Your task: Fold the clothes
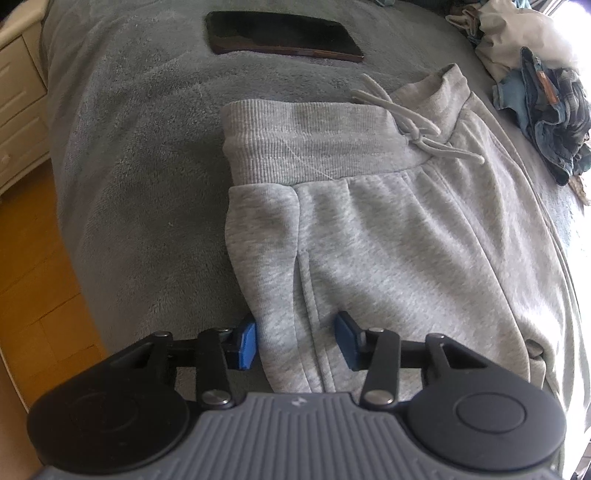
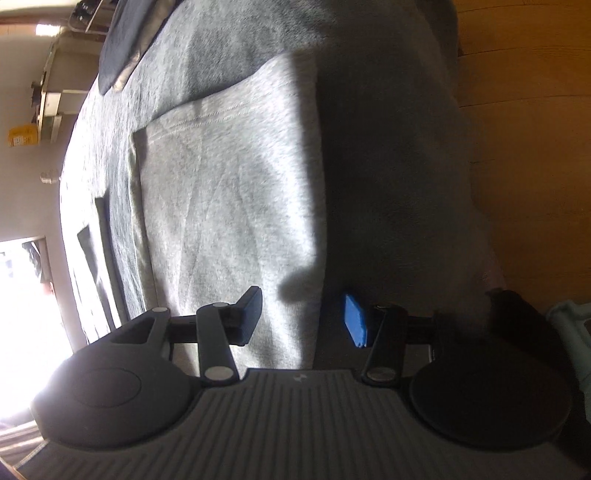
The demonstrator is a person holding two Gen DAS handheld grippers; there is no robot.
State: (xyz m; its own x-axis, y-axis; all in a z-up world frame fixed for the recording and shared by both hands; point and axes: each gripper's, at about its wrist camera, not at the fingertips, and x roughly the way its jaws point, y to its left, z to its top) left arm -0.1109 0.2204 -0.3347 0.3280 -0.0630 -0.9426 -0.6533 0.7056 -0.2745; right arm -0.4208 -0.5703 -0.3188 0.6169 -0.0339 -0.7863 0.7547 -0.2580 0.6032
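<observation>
Straddling grey sweatpants [image 1: 369, 236] | left gripper [image 1: 295, 343] agape | right gripper [image 2: 303, 317] agape (no readable labels)

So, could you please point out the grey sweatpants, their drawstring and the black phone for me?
grey sweatpants [image 1: 388, 258]: left wrist view, on the upper leg fabric.
drawstring [image 1: 413, 129]: left wrist view, near the knot at the waistband.
black phone [image 1: 280, 35]: left wrist view, on the middle of its dark screen.
</observation>
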